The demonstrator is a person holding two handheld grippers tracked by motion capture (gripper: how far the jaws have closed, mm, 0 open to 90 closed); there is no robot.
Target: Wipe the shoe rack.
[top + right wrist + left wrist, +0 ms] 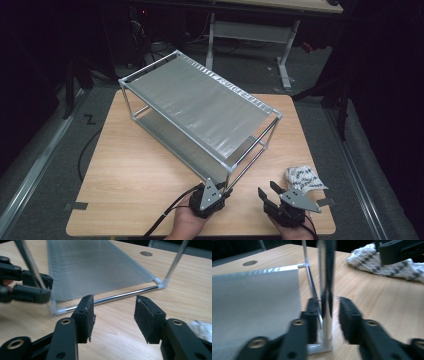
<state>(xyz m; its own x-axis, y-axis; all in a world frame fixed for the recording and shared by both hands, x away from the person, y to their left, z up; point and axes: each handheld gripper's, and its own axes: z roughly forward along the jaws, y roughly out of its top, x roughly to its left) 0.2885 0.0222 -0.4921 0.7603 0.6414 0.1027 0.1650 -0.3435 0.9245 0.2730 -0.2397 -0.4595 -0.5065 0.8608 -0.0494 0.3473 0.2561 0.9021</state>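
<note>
No readable text

No word, label, brand or number can be read on the two-tier rack [200, 107], the patterned cloth [303, 178] or the counter [135, 175]; the cloth's dark marks are a pattern, too small to make out.

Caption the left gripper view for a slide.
Left tool open around the shelf rack's chrome corner post, patterned cloth beyond.

rack [200, 107] ahead, cloth [303, 178] right, near table [130, 175] free

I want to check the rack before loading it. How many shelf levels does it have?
2. The upper shelf forms the top of the rack; the lower shelf sits just above the table, directly under it.
</note>
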